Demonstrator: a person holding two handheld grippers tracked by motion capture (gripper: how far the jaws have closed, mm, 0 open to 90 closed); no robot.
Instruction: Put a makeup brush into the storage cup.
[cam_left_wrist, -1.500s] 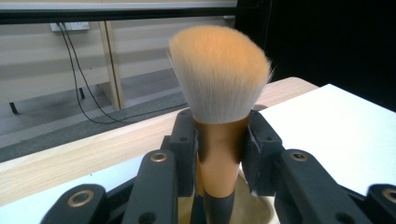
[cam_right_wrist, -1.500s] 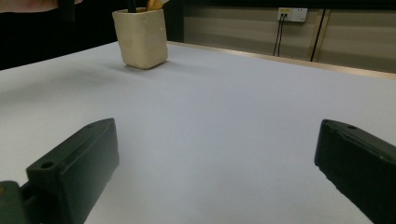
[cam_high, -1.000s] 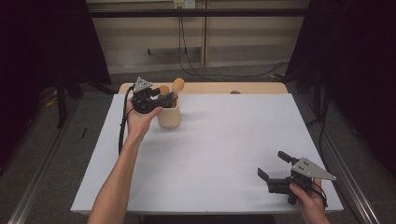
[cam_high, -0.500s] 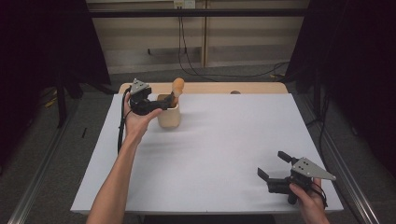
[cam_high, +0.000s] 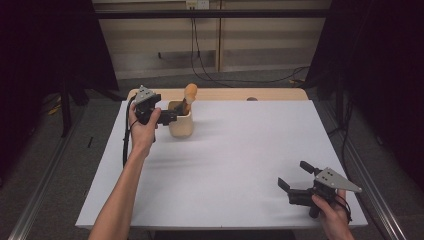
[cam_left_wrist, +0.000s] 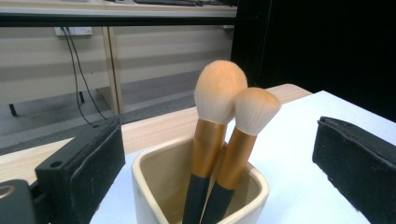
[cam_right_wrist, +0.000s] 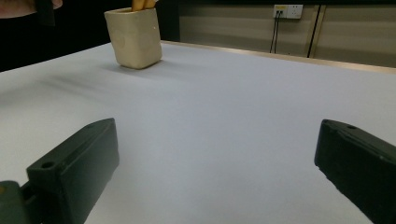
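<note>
Foam-padded black fingers (cam_left_wrist: 84, 168) of the left gripper (cam_high: 172, 114), just opening, are spread wide, empty, flanking the squarish cream cup (cam_left_wrist: 201, 186); two fluffy, gold-ferruled brushes (cam_left_wrist: 219, 93) are stood inside. Right gripper (cam_high: 295, 180) is held open, empty.

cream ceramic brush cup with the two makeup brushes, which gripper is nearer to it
Left. The left gripper is right at the cream ceramic brush cup, jaws open either side of it. The right gripper is open at the table's near right corner, far from the cup.
</note>
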